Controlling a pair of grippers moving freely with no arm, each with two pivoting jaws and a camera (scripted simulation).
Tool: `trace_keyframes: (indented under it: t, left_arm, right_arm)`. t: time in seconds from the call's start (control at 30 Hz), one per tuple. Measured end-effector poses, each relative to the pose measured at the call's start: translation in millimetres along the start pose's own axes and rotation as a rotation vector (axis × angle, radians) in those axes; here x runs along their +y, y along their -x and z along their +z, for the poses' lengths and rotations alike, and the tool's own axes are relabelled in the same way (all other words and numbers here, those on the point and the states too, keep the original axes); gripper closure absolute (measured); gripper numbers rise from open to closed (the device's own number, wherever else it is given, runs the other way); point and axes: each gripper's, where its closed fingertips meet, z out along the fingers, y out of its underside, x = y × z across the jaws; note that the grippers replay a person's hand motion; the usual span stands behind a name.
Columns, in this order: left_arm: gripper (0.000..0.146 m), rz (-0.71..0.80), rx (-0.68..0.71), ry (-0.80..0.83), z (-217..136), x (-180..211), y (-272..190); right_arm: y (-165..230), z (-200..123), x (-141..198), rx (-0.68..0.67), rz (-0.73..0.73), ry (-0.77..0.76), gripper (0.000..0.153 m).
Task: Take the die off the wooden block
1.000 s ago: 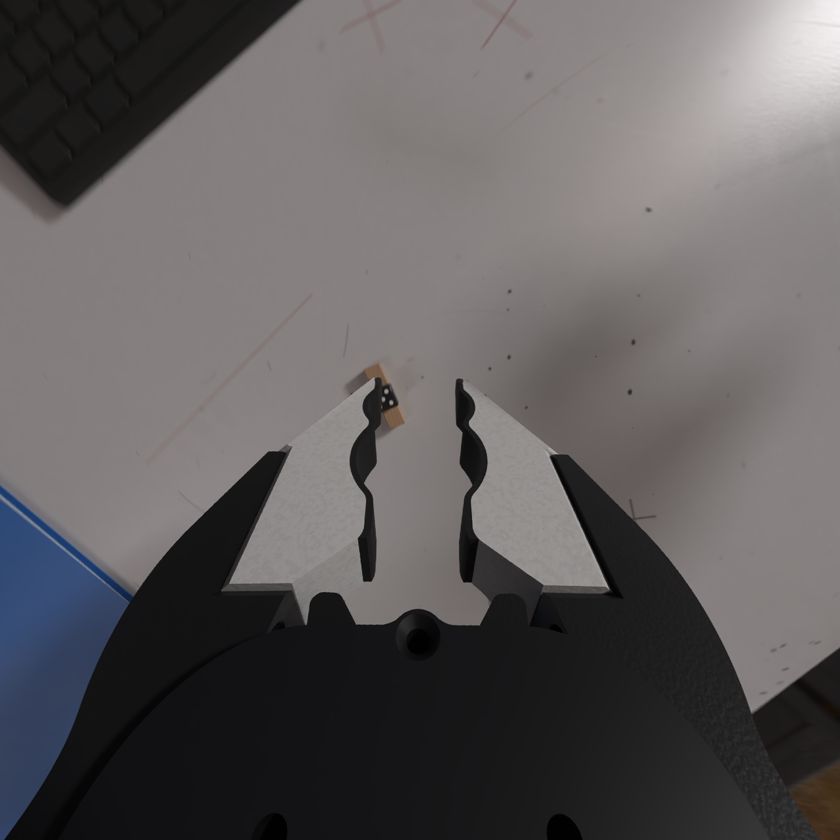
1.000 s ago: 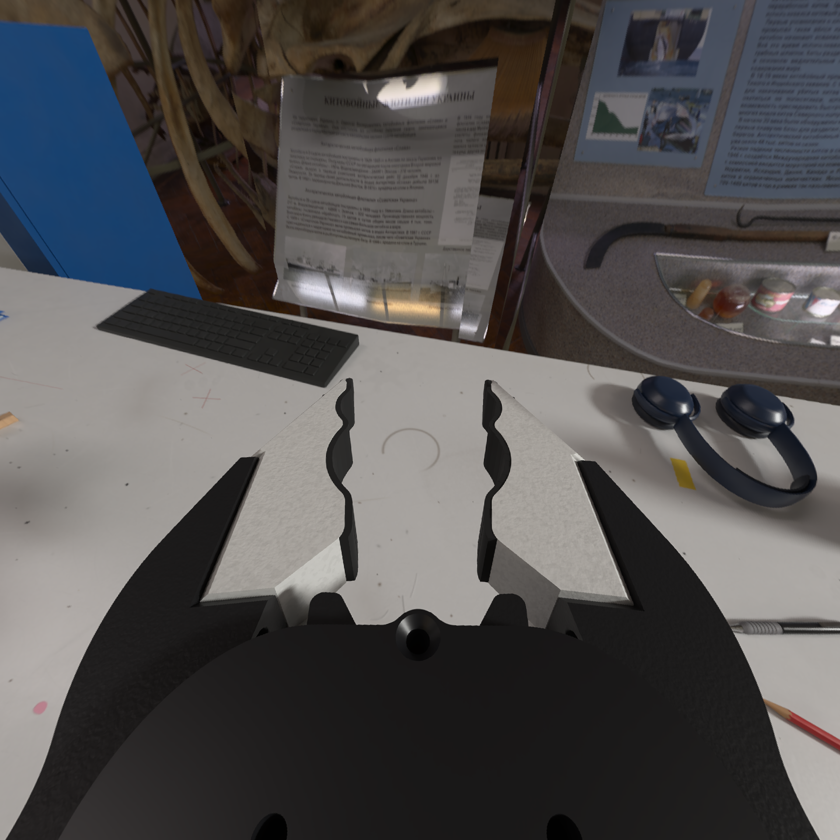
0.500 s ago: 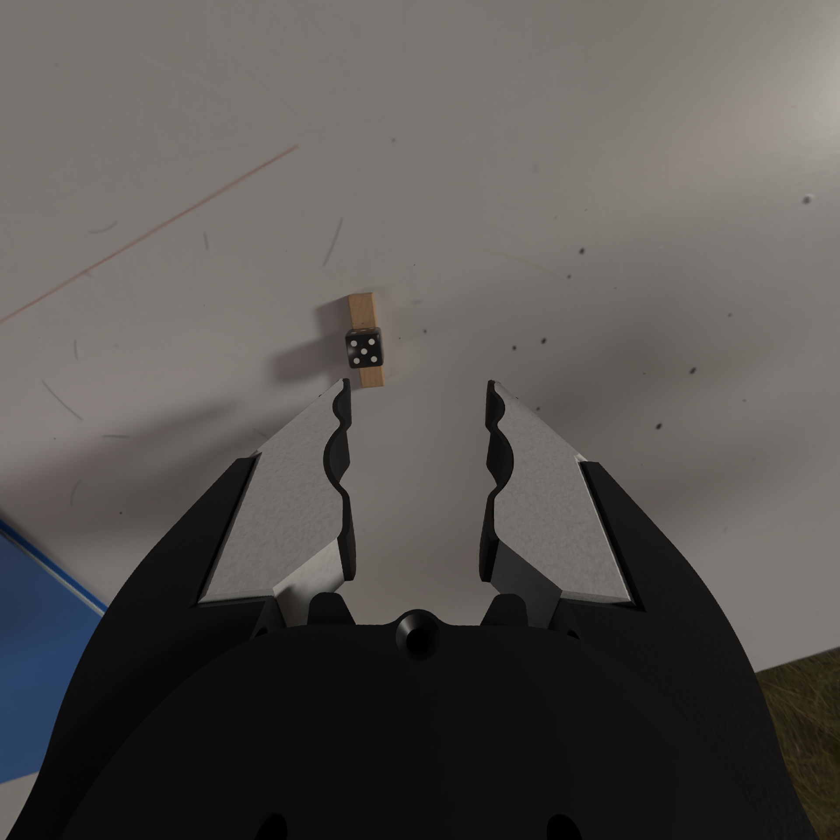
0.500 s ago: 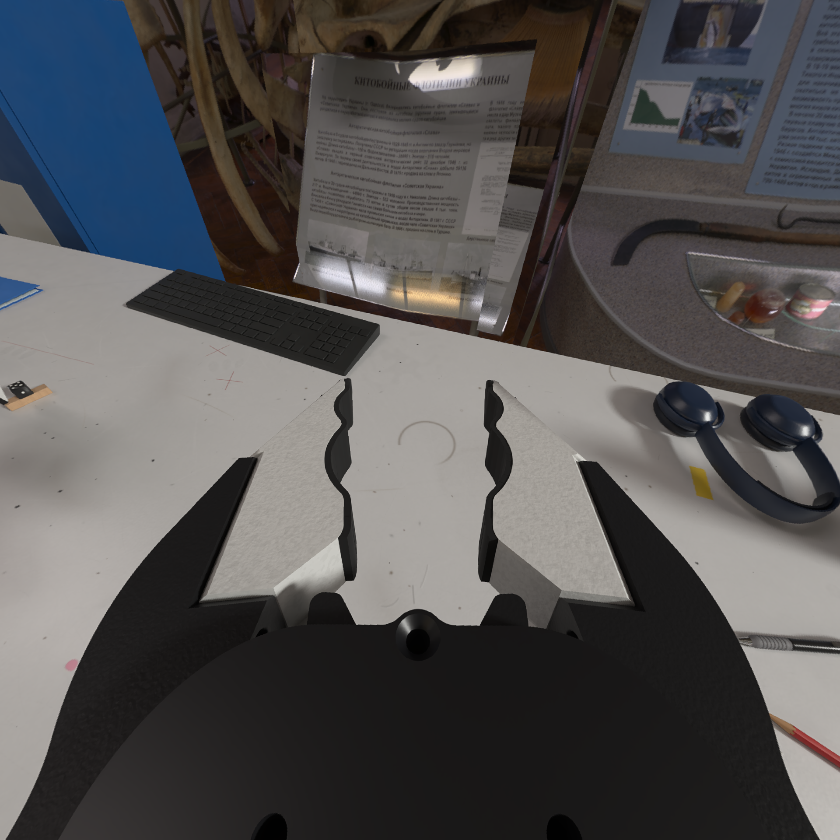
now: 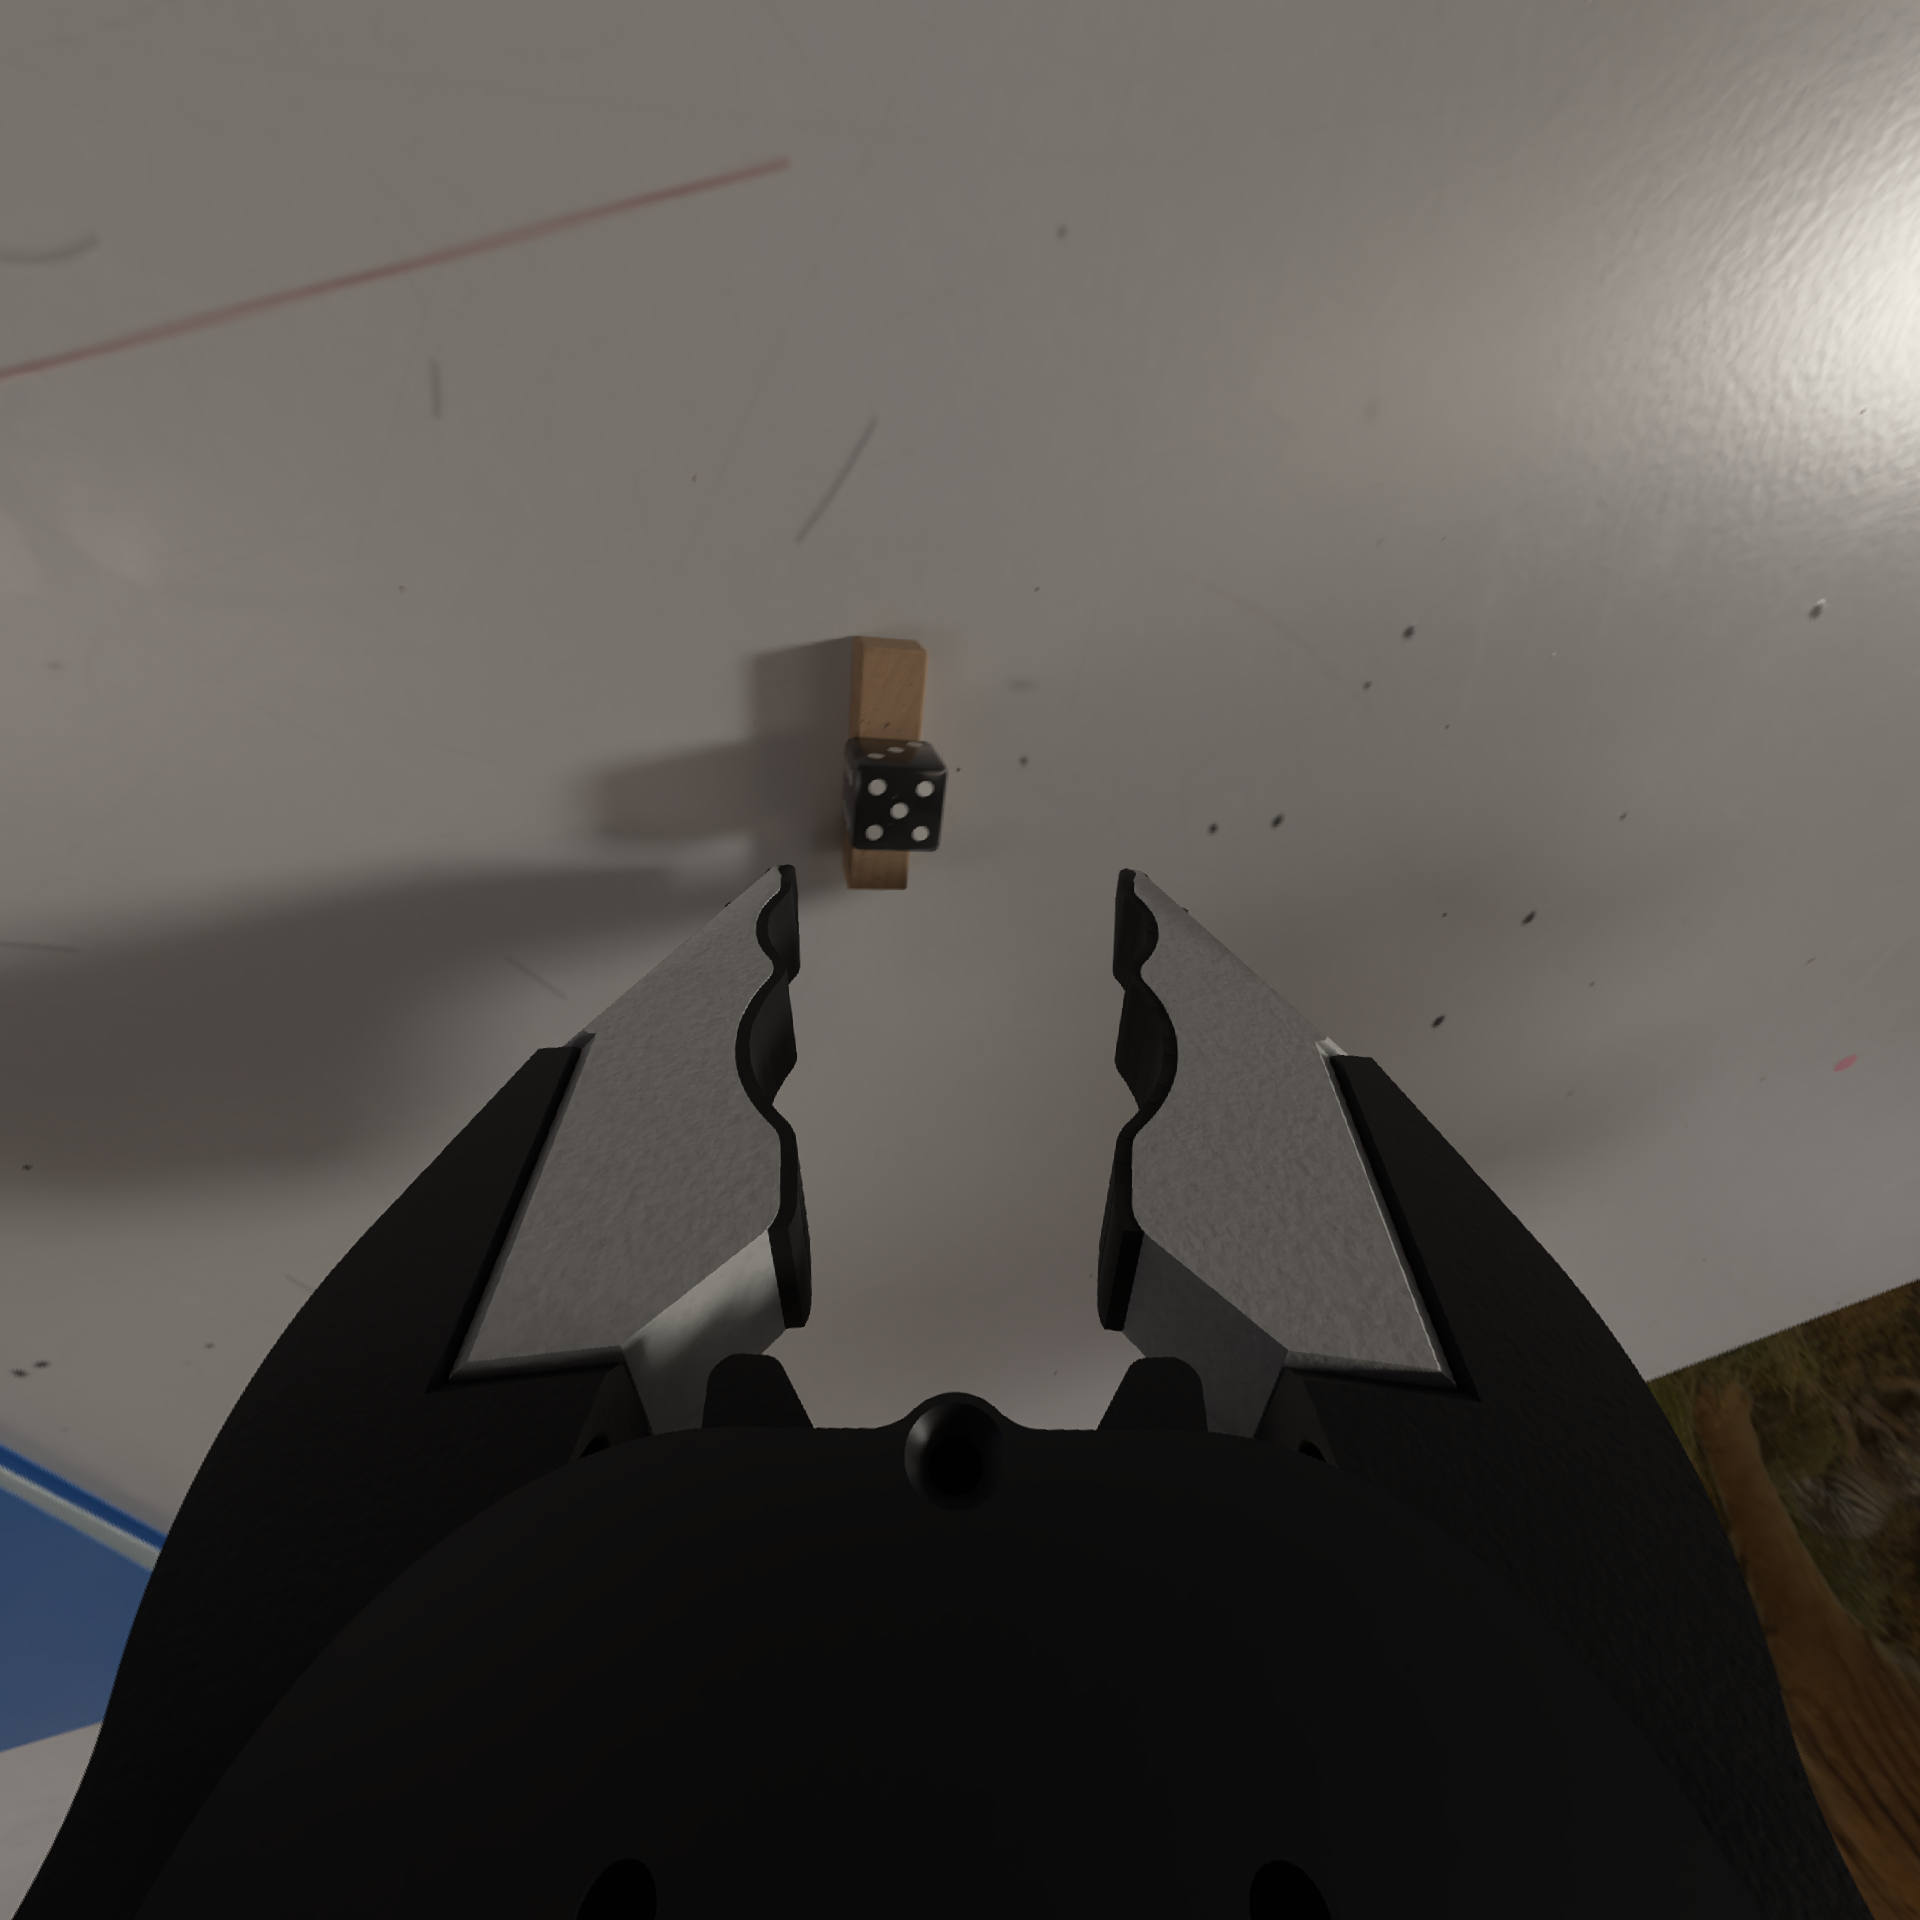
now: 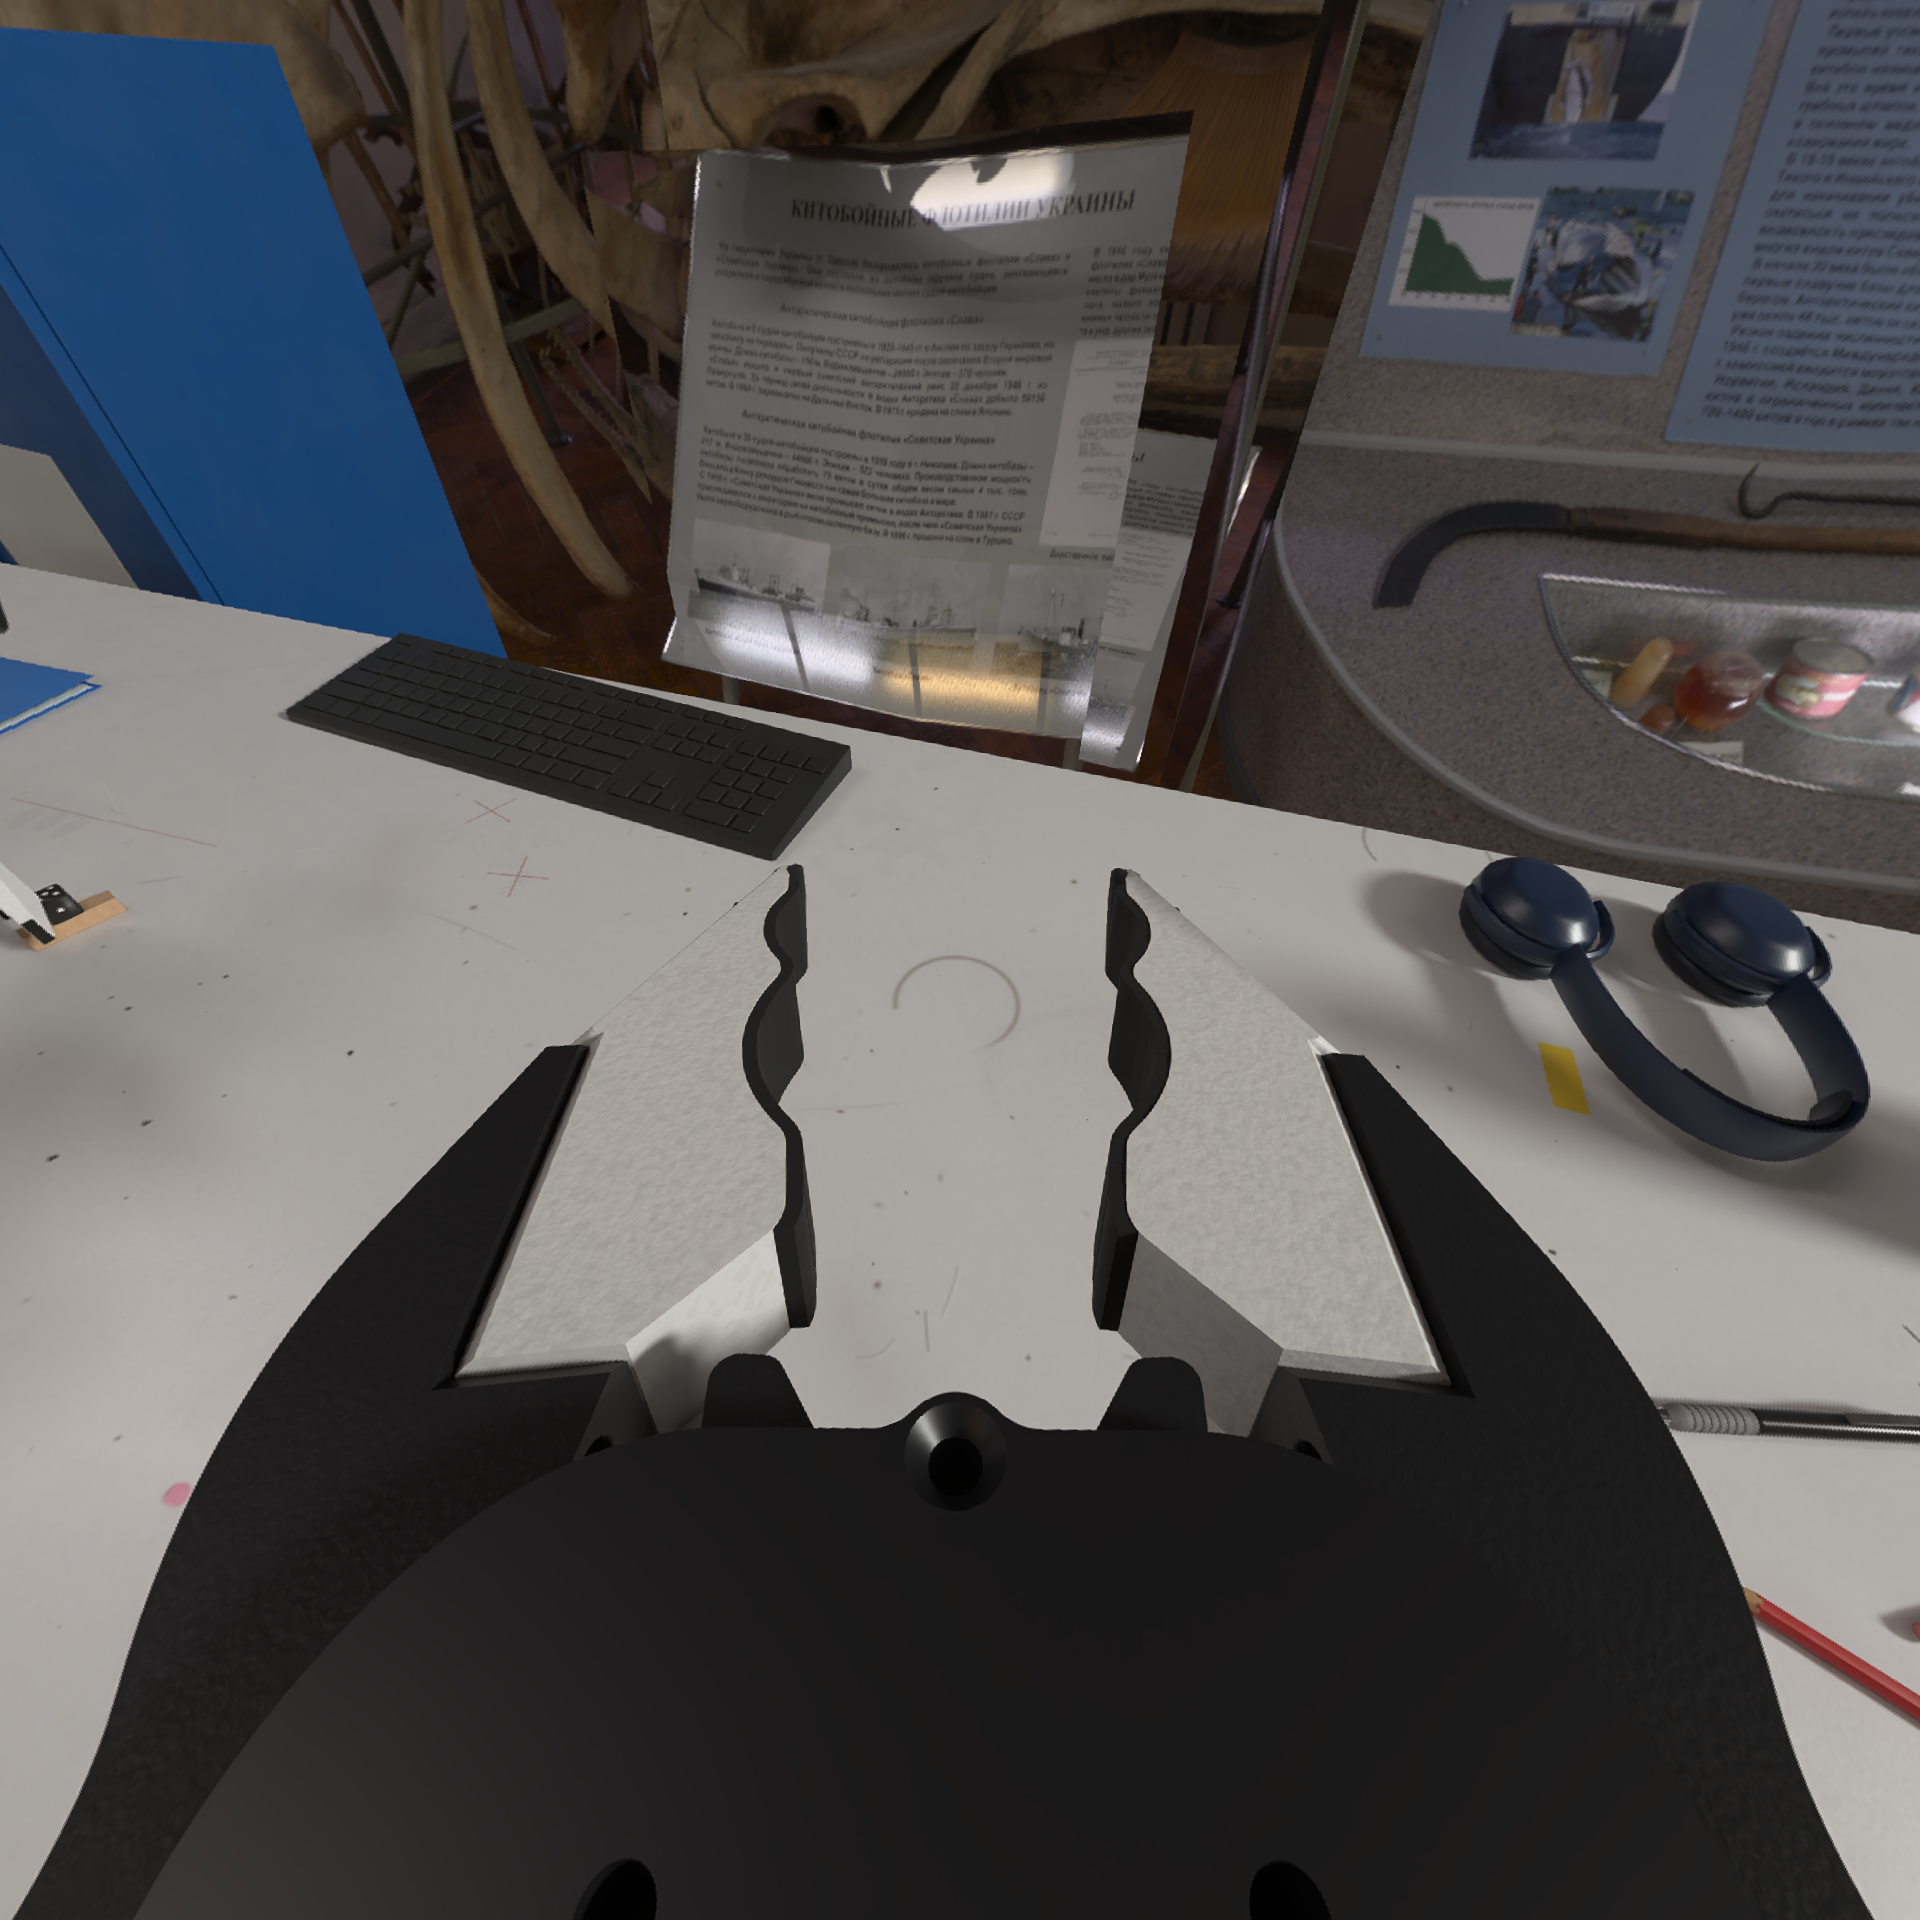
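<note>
In the left wrist view, the left gripper [image 5: 954, 883] hangs with its jaws spread and empty above the white table [image 5: 1351, 416], and the black die [image 5: 896, 806] sits on the wooden block [image 5: 886, 727] just ahead of the fingertips and slightly toward the left finger, the block's long axis running straight away along the fingers. In the right wrist view, the right gripper [image 6: 954, 883] is likewise spread and empty, with die [image 6: 59, 902] and block [image 6: 88, 918] well apart at the far left, so the left gripper looks the nearer.

Setting: a museum exhibition hall with a work desk in it. Beyond the right gripper [image 6: 954, 883], past the far edge of the white desk [image 6: 312, 1091], stand large skeleton bones [image 6: 540, 312], a printed information panel [image 6: 914, 436], wall posters [image 6: 1538, 187] and a display case [image 6: 1714, 665]. A black keyboard [image 6: 571, 738] lies ahead-left; headphones [image 6: 1662, 997] lie to the right.
</note>
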Motion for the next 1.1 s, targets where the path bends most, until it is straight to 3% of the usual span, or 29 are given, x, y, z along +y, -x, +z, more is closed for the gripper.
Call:
trace_keyframes:
  t: [0.43,0.53,0.63,0.73,0.9,1.1]
  left_arm:
    - [0.097,0.028,-0.081,0.116,-1.1,-3.2,2.7]
    - [0.099,0.011,-0.154,0.167,2.0,-5.0,9.9]
    - [0.115,0.038,-0.243,0.216,2.1,-4.9,16.8]
    - [0.121,0.069,-0.237,0.225,2.6,-4.8,13.9]
    - [0.130,0.101,-0.200,0.141,-5.4,-11.0,13.0]
    - [0.130,0.171,-0.079,-0.131,-46.7,-27.8,-3.8]
  right_arm:
    - [0.0,7.0,6.7,0.014,-0.022,0.047,0.095]
    - [1.6,9.9,9.5,0.015,-0.034,0.066,0.095]
    - [1.0,12.4,12.1,0.028,-0.049,0.085,0.094]
    - [-0.9,13.8,14.1,0.045,-0.065,0.101,0.094]
    - [-0.5,15.1,15.0,0.046,-0.081,0.111,0.094]
    - [7.6,19.2,7.9,0.040,-0.105,0.080,0.095]
